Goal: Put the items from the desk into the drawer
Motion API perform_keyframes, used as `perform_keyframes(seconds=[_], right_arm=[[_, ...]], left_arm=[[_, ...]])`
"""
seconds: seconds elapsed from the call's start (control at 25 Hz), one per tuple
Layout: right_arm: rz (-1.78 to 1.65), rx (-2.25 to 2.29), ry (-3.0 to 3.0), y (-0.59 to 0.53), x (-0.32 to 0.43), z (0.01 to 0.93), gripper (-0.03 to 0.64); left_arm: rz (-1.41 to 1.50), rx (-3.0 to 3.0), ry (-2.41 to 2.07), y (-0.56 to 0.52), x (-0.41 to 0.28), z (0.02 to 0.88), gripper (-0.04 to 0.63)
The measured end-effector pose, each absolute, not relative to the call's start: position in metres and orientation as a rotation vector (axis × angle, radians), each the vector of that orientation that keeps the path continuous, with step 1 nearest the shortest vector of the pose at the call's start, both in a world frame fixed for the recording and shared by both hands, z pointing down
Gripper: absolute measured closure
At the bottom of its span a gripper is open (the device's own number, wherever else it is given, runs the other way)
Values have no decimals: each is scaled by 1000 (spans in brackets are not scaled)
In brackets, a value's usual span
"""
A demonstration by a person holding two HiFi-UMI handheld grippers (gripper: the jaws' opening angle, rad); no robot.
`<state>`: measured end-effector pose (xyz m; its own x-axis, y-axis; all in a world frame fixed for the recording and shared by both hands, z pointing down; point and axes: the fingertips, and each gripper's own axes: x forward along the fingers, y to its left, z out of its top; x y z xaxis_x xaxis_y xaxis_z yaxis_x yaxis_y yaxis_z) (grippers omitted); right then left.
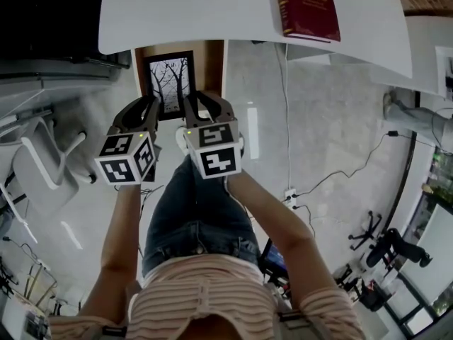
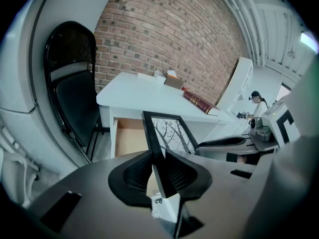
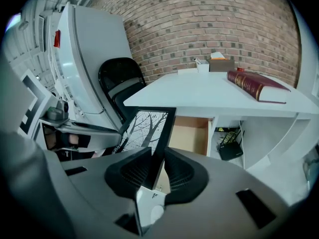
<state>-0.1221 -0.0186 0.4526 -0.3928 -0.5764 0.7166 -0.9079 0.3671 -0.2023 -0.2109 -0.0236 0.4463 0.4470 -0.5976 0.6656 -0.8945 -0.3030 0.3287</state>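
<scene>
left claw (image 1: 147, 109) is clamped on the left edge of the black picture frame (image 1: 170, 82), right claw (image 1: 203, 106) on its right edge. frame sits between both claws, over the open wooden drawer (image 1: 211, 64) just ahead, under the white desk (image 1: 212, 13). red book (image 1: 306, 7) lies on the desk beyond the right claw.

My head view's dim, a light streak glaring off the glossy grey floor (image 1: 253, 139); my gripper views are brighter, fisheye-bent, with black corners.

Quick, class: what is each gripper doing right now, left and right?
Left gripper: closed on the picture frame, left edge.
Right gripper: closed on the picture frame, right edge.
</scene>
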Motion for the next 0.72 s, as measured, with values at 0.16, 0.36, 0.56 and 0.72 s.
perform_keyframes(seconds=[0.16,0.36,0.56,0.72], right_arm=[[844,1252,-2059,-21,-121,479,529],[889,1231,-2023,-31,-117,510,529],[900,1206,-1998,-44,-118,539,529],[908,1204,-1977,-55,-116,560,529]], left_arm=[[598,1993,-1215,-28,-210,473,511],[628,1956,-1200,-37,-205,505,511],[660,1926,-1185,-49,-205,536,511],[665,1898,-1176,-59,-204,559,511]])
